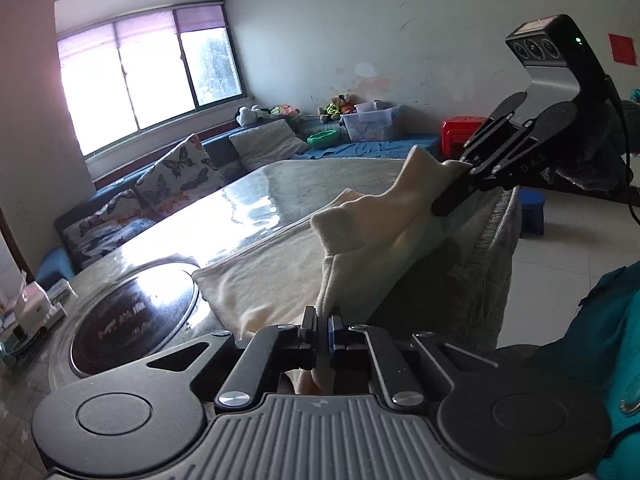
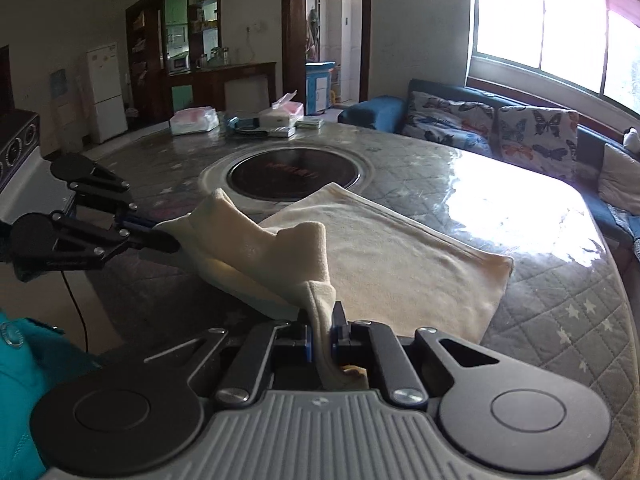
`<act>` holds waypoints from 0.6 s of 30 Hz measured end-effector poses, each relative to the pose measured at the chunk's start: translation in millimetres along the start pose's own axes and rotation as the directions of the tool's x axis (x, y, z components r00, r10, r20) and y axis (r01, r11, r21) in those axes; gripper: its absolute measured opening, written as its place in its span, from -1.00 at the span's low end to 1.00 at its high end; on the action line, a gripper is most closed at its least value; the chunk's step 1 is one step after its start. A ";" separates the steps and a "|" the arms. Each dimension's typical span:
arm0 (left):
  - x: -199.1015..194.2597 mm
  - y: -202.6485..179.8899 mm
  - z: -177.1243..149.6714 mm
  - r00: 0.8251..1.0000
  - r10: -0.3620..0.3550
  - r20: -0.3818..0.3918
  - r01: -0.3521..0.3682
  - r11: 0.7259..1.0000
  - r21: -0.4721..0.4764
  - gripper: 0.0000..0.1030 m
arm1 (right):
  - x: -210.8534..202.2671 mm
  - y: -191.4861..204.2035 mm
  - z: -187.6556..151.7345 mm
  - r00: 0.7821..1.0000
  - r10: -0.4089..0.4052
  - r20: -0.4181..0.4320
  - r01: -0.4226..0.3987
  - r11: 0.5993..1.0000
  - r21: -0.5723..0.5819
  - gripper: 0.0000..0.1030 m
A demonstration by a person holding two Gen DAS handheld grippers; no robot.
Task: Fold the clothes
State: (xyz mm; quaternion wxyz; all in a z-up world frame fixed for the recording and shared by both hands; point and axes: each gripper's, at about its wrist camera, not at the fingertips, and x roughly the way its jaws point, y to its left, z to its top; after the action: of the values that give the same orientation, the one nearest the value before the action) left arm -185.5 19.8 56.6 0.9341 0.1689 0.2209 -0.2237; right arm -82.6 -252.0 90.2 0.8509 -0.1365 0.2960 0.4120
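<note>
Over table [image 2: 560,312], both tongs pinch cloth [image 2: 400,264] aloft

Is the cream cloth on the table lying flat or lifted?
Partly lifted: both claws pinch its near edge up, while the rest lies flat on the table.

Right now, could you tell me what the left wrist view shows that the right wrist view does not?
Only the left wrist view shows the red stool and the clear storage bin. Only the right wrist view shows the white fridge and tissue packs. Both show the cream cloth, pinched by the left gripper and right gripper, and the table's round hotplate.
</note>
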 end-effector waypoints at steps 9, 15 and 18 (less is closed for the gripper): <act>56.6 41.4 43.6 0.992 0.122 0.035 -0.120 0.991 -0.059 -0.89 | 26.0 -36.2 38.8 0.999 -0.039 0.031 0.038 0.999 0.031 -0.86; 136.7 77.7 64.3 0.985 0.165 -0.051 -0.170 0.974 -0.149 -0.89 | 77.3 -83.2 66.9 0.997 -0.075 -0.006 0.075 0.994 0.078 -0.86; 175.8 91.7 64.8 0.978 0.183 -0.104 -0.200 0.961 -0.189 -0.89 | 111.0 -104.9 70.3 0.994 -0.102 -0.030 0.105 0.984 0.143 -0.86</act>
State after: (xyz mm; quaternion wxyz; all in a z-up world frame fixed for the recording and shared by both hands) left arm 22.6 9.9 45.4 0.9533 0.1051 0.2644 -0.1017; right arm 80.8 -215.1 76.0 0.8754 -0.0943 0.3274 0.3429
